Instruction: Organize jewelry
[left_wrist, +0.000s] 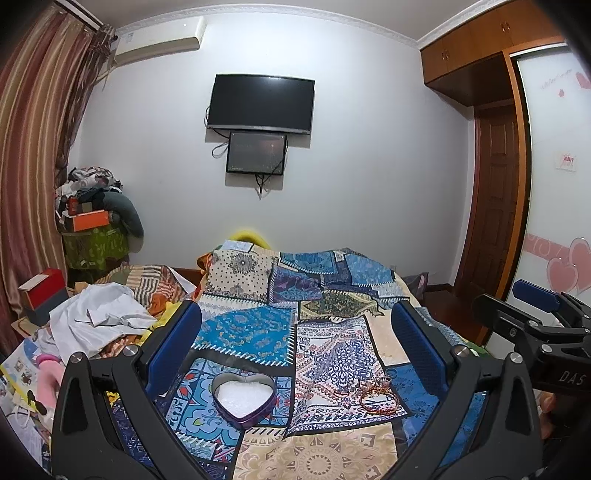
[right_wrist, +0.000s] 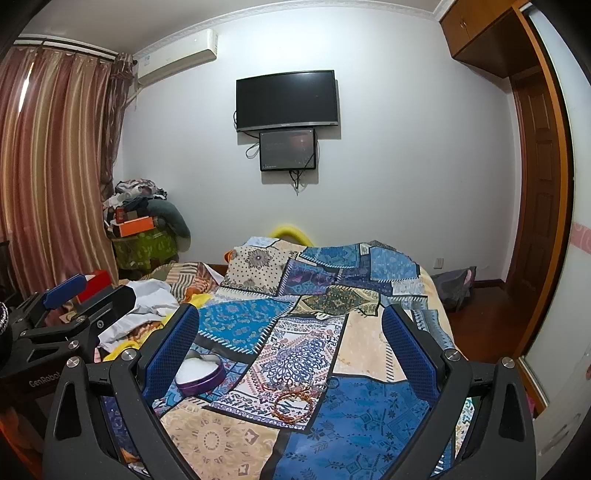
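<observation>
Two hand-held grippers: the left hand-held gripper (left_wrist: 295, 339) spread wide, nothing between its fingers; the right hand-held gripper (right_wrist: 291, 339) just as wide, empty too. Below on the bed's patchwork quilt (right_wrist: 354, 435), one heart-shaped tin (left_wrist: 243, 400), lid off, beside a tangle of bracelets (right_wrist: 293, 402), uncountable. Beyond, one wall TV (left_wrist: 262, 103).

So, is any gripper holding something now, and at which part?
Nothing is held. The left gripper and right gripper are both open above the bedspread; the bracelets lie untouched.
</observation>
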